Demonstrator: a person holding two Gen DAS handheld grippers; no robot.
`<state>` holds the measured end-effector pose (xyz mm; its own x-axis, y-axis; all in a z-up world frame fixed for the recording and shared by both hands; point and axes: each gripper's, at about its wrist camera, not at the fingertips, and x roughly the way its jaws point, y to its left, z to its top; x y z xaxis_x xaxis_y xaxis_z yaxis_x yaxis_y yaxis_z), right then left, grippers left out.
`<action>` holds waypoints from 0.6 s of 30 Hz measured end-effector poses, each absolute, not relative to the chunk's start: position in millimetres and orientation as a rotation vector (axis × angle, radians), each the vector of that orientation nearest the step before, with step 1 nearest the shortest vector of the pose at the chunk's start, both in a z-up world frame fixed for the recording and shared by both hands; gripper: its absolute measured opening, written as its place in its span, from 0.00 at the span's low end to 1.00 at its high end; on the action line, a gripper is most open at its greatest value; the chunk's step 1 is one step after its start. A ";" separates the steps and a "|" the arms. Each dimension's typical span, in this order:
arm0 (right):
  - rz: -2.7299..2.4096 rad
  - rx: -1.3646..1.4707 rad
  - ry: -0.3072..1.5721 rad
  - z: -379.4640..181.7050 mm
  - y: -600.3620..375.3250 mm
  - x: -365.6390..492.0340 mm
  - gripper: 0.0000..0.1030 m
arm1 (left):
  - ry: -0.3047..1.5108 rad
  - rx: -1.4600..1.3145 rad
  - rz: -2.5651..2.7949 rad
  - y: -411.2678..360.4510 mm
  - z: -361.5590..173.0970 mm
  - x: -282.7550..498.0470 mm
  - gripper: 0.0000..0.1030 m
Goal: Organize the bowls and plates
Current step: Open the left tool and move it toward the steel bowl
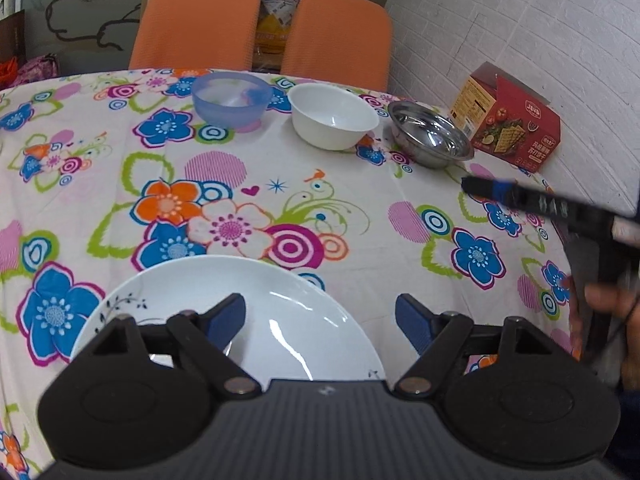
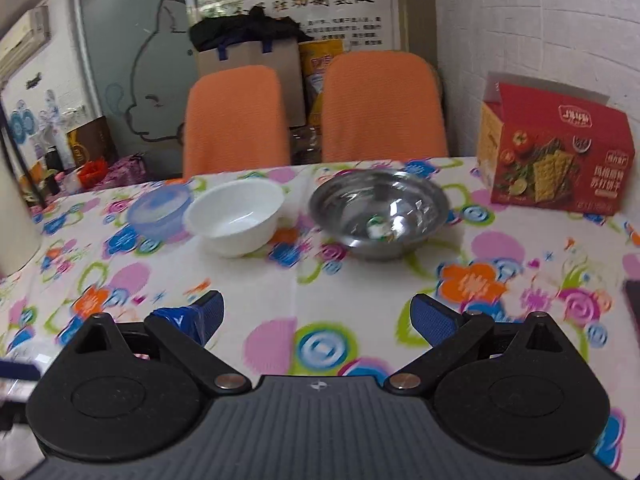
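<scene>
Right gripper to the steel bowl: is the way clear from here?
Probably yes. The right gripper is open and empty, and only bare tablecloth lies between it and the steel bowl straight ahead.
</scene>
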<state>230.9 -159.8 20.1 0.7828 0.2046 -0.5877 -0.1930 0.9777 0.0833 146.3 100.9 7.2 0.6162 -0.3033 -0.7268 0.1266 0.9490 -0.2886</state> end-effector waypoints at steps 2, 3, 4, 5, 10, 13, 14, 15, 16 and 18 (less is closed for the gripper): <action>0.184 -0.008 0.667 25.6 -165.0 278.6 0.85 | 0.875 -0.220 -0.248 101.3 7.7 149.5 0.76; 0.171 -0.022 0.692 25.5 -165.3 299.4 0.85 | 0.876 -0.222 -0.241 102.7 7.8 151.0 0.76; 0.158 -0.042 0.725 22.7 -164.6 322.4 0.85 | 0.879 -0.226 -0.231 104.8 8.0 152.4 0.76; 0.147 -0.066 0.766 18.0 -163.6 342.3 0.85 | 0.881 -0.232 -0.220 108.0 8.4 154.7 0.76; 0.097 -0.157 0.946 -13.9 -164.1 401.8 0.85 | 0.882 -0.240 -0.160 123.7 9.4 162.3 0.76; 0.108 -0.176 1.024 -27.6 -165.5 414.4 0.85 | 0.885 -0.256 -0.145 130.7 9.1 168.2 0.76; 0.122 -0.170 1.038 -28.1 -165.3 414.7 0.85 | 0.885 -0.262 -0.143 132.0 8.5 170.0 0.76; 0.130 -0.166 1.049 -28.3 -165.3 415.1 0.85 | 0.886 -0.265 -0.143 132.3 7.9 170.9 0.76; 0.129 -0.164 1.057 -29.5 -166.0 414.0 0.85 | 0.886 -0.268 -0.146 131.9 7.2 171.5 0.76; 0.144 -0.163 1.097 -29.8 -165.1 411.1 0.85 | 0.890 -0.278 -0.158 129.9 5.2 172.6 0.76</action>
<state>411.1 -165.1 -29.8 0.4494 0.0355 -0.8926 -0.1960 0.9788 -0.0598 172.6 129.9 5.2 0.6208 -0.2499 -0.7431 0.0204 0.9527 -0.3033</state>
